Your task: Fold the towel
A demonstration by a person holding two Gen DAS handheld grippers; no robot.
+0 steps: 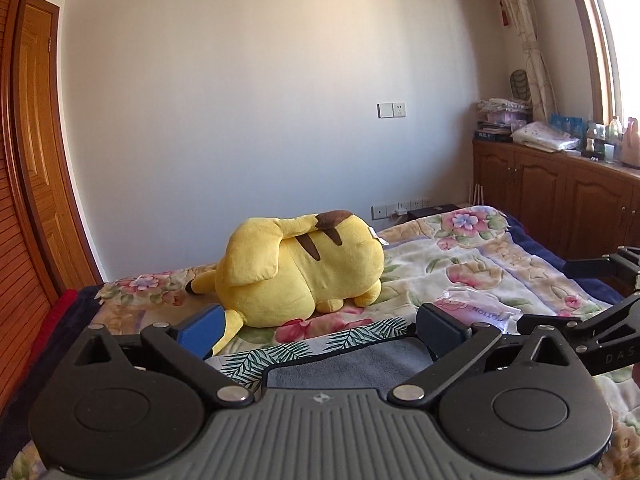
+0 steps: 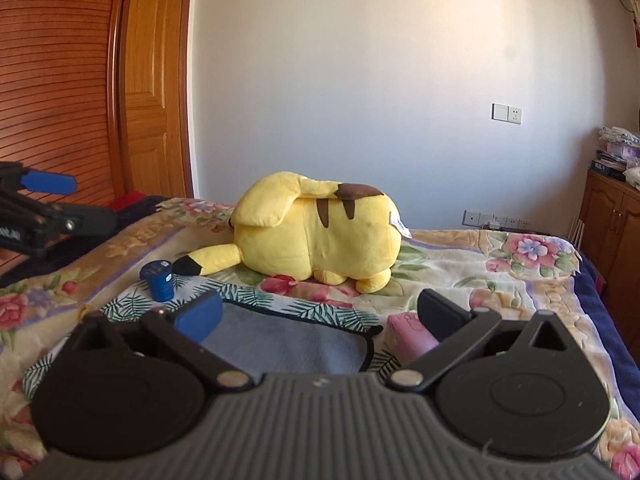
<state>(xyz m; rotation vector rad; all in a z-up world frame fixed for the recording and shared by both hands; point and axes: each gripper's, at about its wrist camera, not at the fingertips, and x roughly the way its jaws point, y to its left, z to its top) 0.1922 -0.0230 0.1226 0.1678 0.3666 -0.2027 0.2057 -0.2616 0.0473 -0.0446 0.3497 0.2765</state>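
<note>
A grey towel (image 1: 352,364) with a black edge lies flat on a leaf-print cloth (image 1: 256,356) on the bed; it also shows in the right wrist view (image 2: 288,344). My left gripper (image 1: 320,332) hovers over the towel's near part, jaws wide open and empty. My right gripper (image 2: 320,316) is also wide open and empty above the towel. The right gripper shows at the right edge of the left wrist view (image 1: 592,300); the left gripper shows at the left of the right wrist view (image 2: 52,200).
A yellow plush toy (image 1: 300,268) lies on the floral bedspread (image 1: 480,264) just beyond the towel. A small blue jar (image 2: 159,280) stands left of the towel. A pink packet (image 2: 408,336) lies at its right. Wooden cabinets (image 1: 560,200) line the right wall.
</note>
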